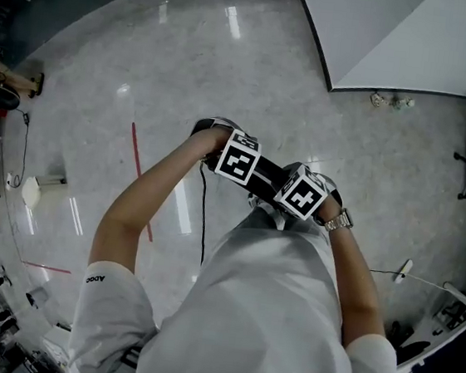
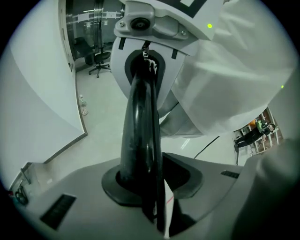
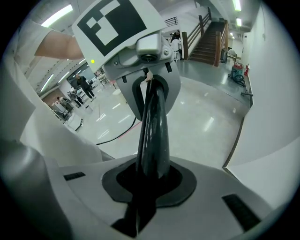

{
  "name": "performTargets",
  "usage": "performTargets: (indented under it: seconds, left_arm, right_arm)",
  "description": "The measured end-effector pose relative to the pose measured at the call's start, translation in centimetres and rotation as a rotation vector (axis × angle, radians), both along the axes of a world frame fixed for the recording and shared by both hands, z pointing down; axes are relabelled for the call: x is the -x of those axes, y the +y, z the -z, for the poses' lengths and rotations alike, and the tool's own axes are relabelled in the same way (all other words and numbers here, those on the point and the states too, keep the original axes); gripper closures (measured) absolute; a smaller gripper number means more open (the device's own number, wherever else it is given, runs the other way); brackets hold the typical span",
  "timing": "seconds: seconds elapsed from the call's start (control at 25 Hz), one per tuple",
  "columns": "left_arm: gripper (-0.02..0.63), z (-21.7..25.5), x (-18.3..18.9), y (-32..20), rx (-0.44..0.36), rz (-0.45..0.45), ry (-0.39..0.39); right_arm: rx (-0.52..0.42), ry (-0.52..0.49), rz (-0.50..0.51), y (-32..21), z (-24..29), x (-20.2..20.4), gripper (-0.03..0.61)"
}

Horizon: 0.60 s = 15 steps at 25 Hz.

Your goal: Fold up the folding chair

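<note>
Of the folding chair I see only a black tube [image 1: 270, 172] that runs between my two grippers; the person's white shirt hides the rest. My left gripper [image 1: 236, 162] and right gripper [image 1: 301, 194] stand side by side on it, pointing steeply down. In the left gripper view the black tube [image 2: 140, 136] comes up through the left gripper [image 2: 149, 187], whose jaws are closed on it, and runs to the right gripper [image 2: 150, 33]. In the right gripper view the same tube [image 3: 152, 131] rises out of the right gripper [image 3: 149, 187], also clamped, toward the left gripper [image 3: 140, 56].
The floor is glossy grey with red tape lines [image 1: 139, 167] and a black cable [image 1: 202, 220]. A white panel [image 1: 401, 33] stands at the upper right, and a black office chair [image 2: 99, 61] farther off. Stairs [image 3: 211, 37] and distant people [image 3: 84, 86] show behind.
</note>
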<state>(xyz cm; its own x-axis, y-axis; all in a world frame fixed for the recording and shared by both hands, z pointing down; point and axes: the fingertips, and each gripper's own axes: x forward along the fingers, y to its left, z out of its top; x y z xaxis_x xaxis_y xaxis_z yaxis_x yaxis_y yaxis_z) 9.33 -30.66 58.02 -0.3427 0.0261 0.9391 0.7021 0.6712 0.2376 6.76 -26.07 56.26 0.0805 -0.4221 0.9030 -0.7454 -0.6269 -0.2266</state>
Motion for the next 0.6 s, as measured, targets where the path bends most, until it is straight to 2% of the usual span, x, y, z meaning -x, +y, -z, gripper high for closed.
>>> performTargets:
  seconds: [0.12, 0.6]
  left_arm:
    - [0.534, -0.4, -0.3, 0.4, 0.006, 0.02, 0.031]
    - [0.537, -0.1, 2.2, 2.4, -0.078, 0.115, 0.051]
  right_arm:
    - [0.007, 0.013, 0.004, -0.1, -0.1, 0.1, 0.52]
    - [-0.019, 0.011, 0.012, 1.8, 0.8, 2.7, 0.518]
